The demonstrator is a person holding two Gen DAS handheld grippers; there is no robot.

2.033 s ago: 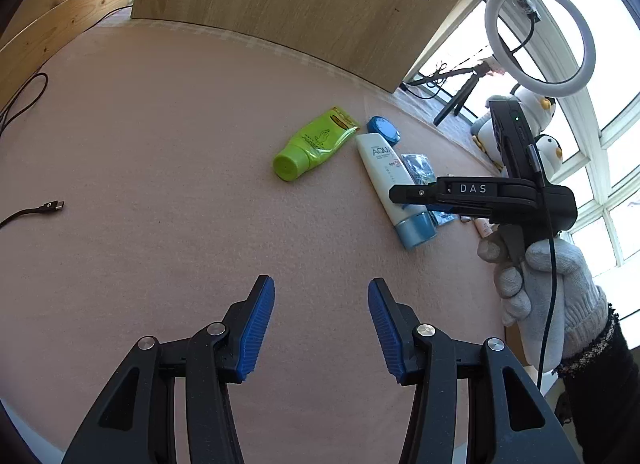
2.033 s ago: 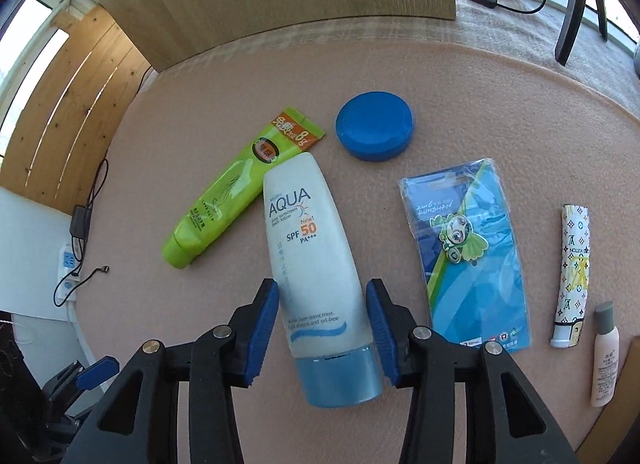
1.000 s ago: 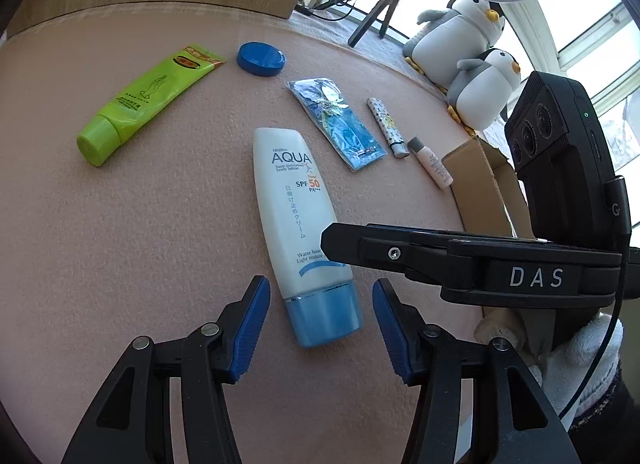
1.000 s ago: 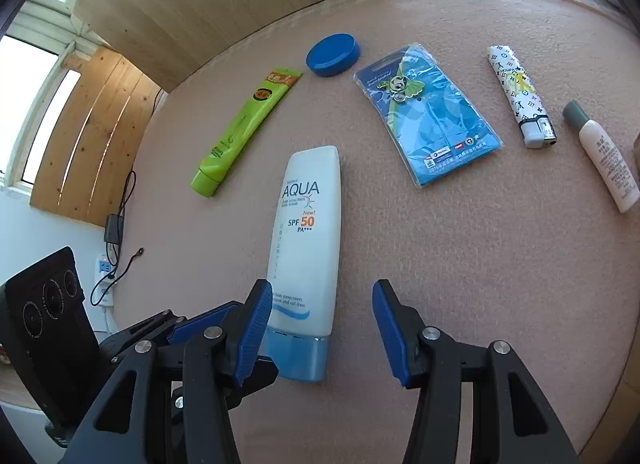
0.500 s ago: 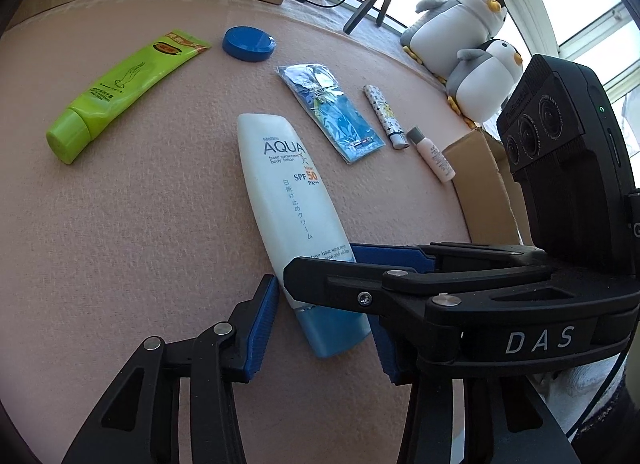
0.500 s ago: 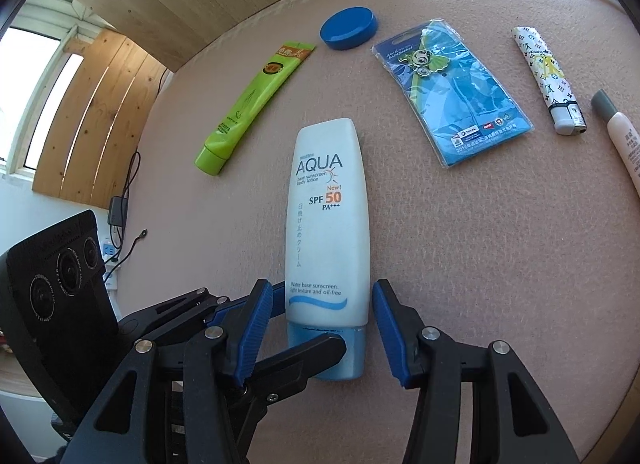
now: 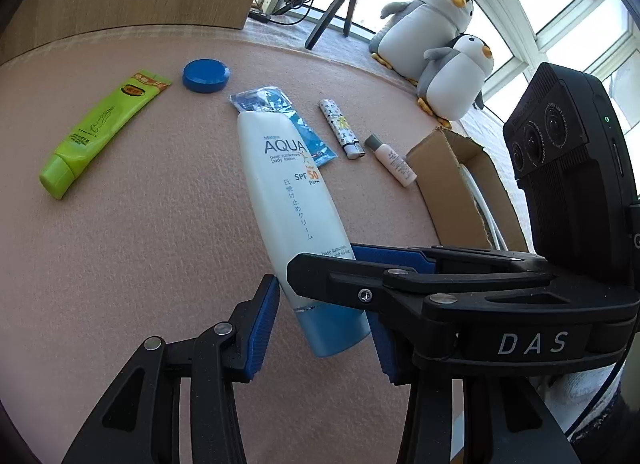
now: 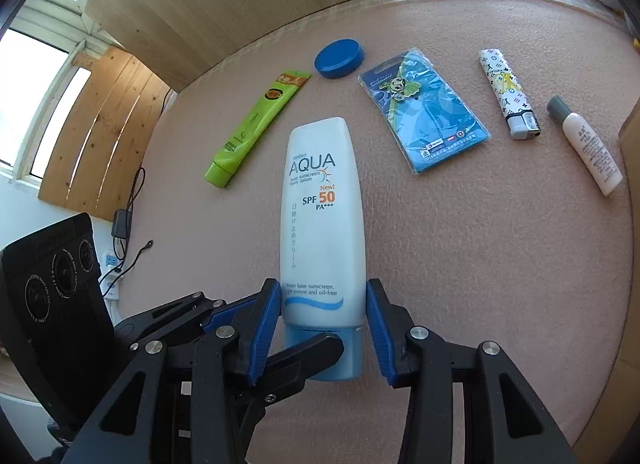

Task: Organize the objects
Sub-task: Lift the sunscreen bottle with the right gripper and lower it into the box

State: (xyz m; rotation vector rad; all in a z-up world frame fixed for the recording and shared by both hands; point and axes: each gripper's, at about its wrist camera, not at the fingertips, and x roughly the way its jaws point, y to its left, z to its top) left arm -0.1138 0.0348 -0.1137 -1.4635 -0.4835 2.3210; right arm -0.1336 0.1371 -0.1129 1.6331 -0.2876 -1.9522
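Gripping the sunscreen tube [image 8: 322, 219] at its blue cap end, low centre in both views, calls for balanced pressure from both tools. The right gripper [image 8: 323, 330] has its jaws closing, pads against the tube's sides just above the cap. The left gripper [image 7: 322, 328] straddles the cap itself; its pads appear to touch, though the right tool's finger hides part of the contact. Keep the tube level while lifting, since its far end overhangs unsupported. The box [image 7: 456, 187], right of frame, looks the likely destination; clear the small bottle [image 7: 394, 161] beside it.
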